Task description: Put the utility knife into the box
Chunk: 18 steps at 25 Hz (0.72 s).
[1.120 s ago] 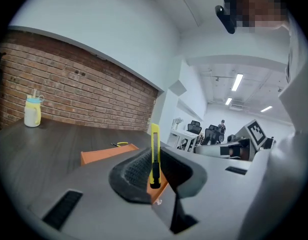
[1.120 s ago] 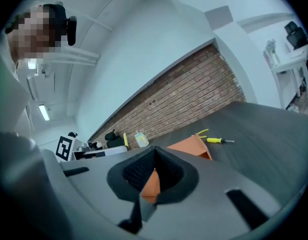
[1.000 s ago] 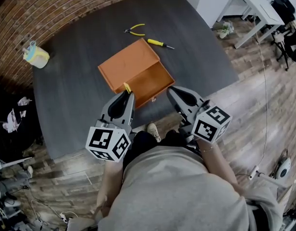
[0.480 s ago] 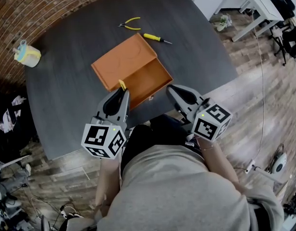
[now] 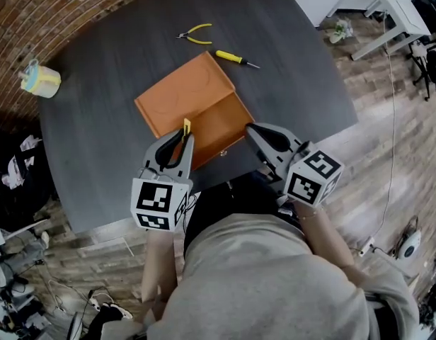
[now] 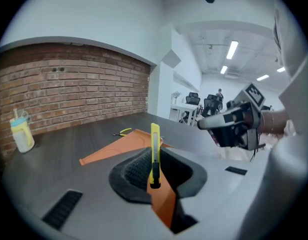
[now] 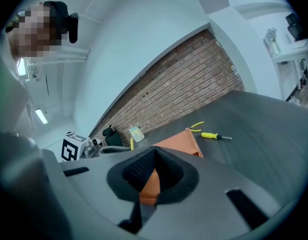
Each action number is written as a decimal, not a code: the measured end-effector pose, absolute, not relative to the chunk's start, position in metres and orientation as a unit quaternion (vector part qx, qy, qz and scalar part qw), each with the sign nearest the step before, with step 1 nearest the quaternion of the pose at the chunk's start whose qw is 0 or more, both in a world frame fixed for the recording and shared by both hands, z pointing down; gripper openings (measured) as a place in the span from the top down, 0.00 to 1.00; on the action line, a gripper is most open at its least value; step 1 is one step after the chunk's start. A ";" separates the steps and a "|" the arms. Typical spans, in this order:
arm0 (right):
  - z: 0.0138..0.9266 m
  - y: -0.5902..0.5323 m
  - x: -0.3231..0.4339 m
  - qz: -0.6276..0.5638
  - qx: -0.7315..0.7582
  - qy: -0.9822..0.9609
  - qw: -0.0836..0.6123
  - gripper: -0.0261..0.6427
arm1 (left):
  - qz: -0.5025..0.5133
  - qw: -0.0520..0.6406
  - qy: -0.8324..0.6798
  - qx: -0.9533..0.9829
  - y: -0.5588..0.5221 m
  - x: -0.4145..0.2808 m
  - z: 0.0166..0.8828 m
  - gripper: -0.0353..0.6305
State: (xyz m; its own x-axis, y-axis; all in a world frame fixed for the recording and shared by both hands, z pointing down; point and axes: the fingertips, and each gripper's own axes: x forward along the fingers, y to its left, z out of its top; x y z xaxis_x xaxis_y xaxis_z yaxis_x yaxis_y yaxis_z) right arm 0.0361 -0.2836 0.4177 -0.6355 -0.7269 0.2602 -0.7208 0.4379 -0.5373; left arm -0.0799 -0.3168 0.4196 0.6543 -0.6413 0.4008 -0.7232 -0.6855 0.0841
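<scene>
The orange box lies open on the dark table, its lid flat at the far left and its tray toward me. My left gripper is shut on the yellow utility knife, which stands upright between the pads just above the tray's near-left edge. In the left gripper view the box lid lies beyond the knife. My right gripper hovers at the tray's near-right corner, shut with nothing in it; in its own view the right gripper looks toward the box.
Yellow-handled pliers and a yellow screwdriver lie on the table beyond the box. A pale yellow cup stands at the far left by the brick wall. The table's near edge runs just under both grippers.
My left gripper has shifted slightly right and forward with the knife, closer to the tray's edge. The right gripper has barely moved.
</scene>
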 end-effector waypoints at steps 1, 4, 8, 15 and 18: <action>0.419 -0.284 0.038 -0.317 -0.428 0.847 0.004 0.95 | 0.194 0.104 -0.367 0.904 -0.317 -0.077 0.424 0.85; 0.426 -0.284 0.046 -0.326 -0.432 0.841 0.000 0.95 | 0.255 0.067 -0.337 0.904 -0.320 -0.069 0.440 0.85; 0.435 -0.283 0.054 -0.338 -0.436 0.834 -0.008 0.95 | 0.292 0.062 -0.312 0.902 -0.326 -0.058 0.455 0.85; 0.445 -0.285 0.064 -0.355 -0.440 0.825 -0.011 0.95 | 0.345 0.075 -0.255 0.900 -0.324 -0.032 0.485 0.85; 0.449 -0.286 0.065 -0.360 -0.437 0.824 -0.014 0.95 | 0.380 0.083 -0.230 0.892 -0.321 -0.023 0.502 0.85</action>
